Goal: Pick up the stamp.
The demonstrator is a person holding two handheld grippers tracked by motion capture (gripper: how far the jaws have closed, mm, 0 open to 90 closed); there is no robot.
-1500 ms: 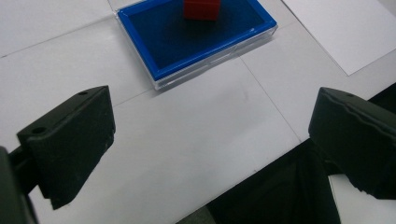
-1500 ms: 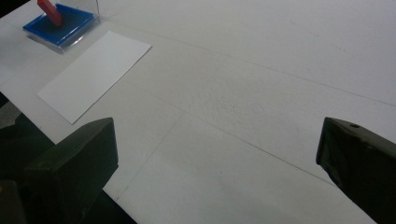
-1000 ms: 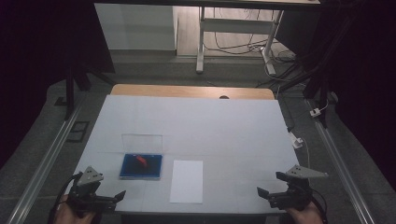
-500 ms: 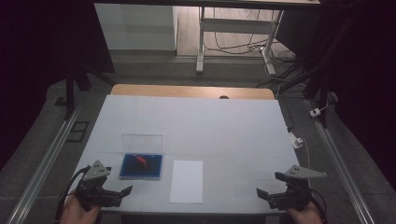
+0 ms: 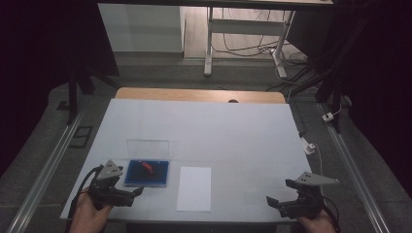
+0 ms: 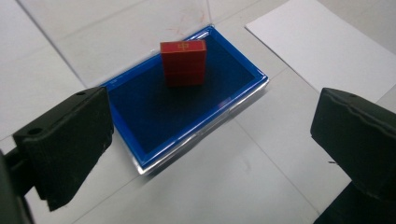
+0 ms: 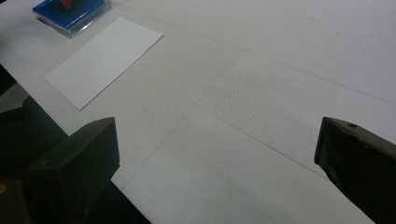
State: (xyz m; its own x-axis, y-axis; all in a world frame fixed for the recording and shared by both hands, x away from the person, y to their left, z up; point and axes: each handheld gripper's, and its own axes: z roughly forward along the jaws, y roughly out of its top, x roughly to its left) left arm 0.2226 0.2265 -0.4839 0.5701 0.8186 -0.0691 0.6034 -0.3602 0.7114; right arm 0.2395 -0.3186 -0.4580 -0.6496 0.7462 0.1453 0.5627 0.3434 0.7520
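Observation:
A shallow blue tray (image 5: 138, 179) (image 6: 135, 105) in a clear case lies at the front left of the white table, its clear lid (image 5: 147, 147) standing open behind it. A small red block (image 5: 146, 166) (image 6: 183, 62) stands upright inside the tray. My left gripper (image 5: 130, 192) (image 6: 212, 154) is open just short of the tray's near corner, nothing between its jaws. A white sheet of paper (image 5: 194, 188) (image 7: 105, 59) lies to the right of the tray. My right gripper (image 5: 278, 203) (image 7: 217, 168) is open above bare table at the front right.
The white table cover (image 5: 218, 136) ends in a strip of bare wood (image 5: 194, 94) at the far edge. A white plug and cable (image 5: 308, 145) lie off the right side. Metal rails run along both sides of the table.
My left gripper has turned and moved right and forward toward the blue tray. The right gripper has hardly shifted.

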